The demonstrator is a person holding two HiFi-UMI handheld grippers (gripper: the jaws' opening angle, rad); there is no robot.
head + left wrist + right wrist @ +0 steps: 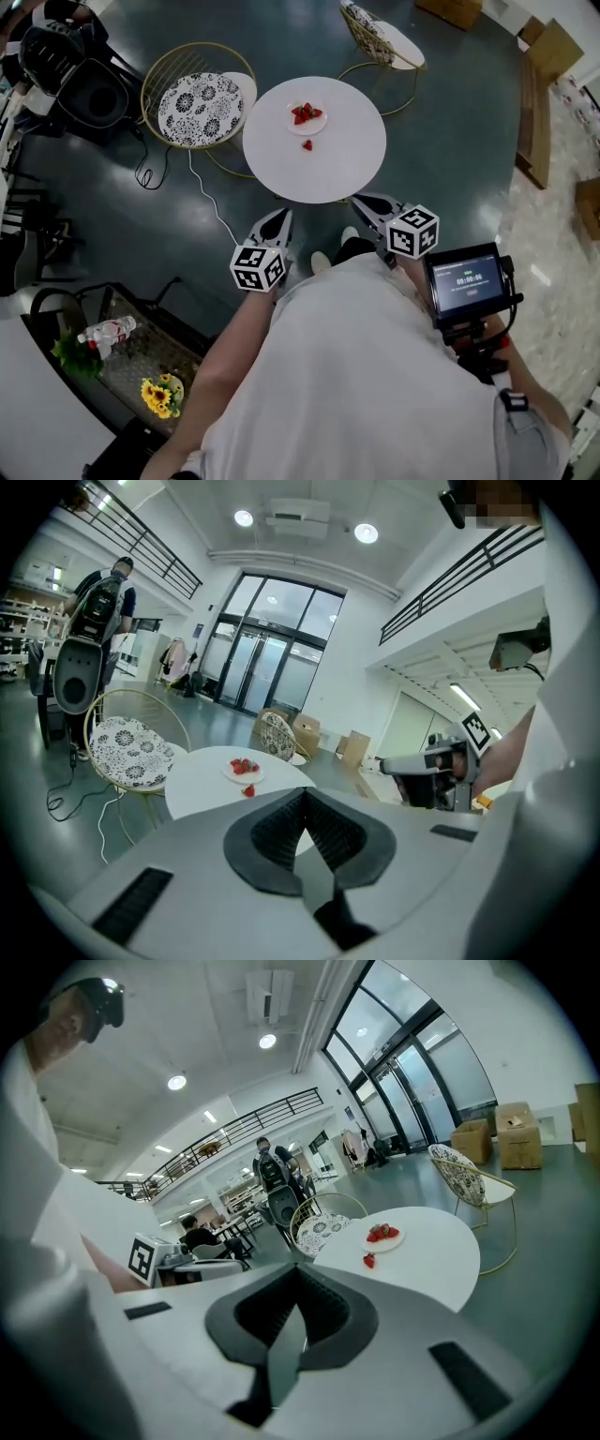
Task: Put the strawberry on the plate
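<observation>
My left gripper (278, 218) and right gripper (367, 204) hold fingers closed, empty. Reaching the loose strawberry (307, 144) unopened, I would likely knock it across the table (323, 173), past the plate (292, 120).

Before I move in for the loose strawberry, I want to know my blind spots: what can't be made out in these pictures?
- Berries on the plate: every view, too small to count, one red clump.
- Loose strawberry: every view, too small to tell how it lies.
- Table near edge: left gripper view, hidden behind the left gripper itself.
- Screen text: head view, too small to read.
</observation>
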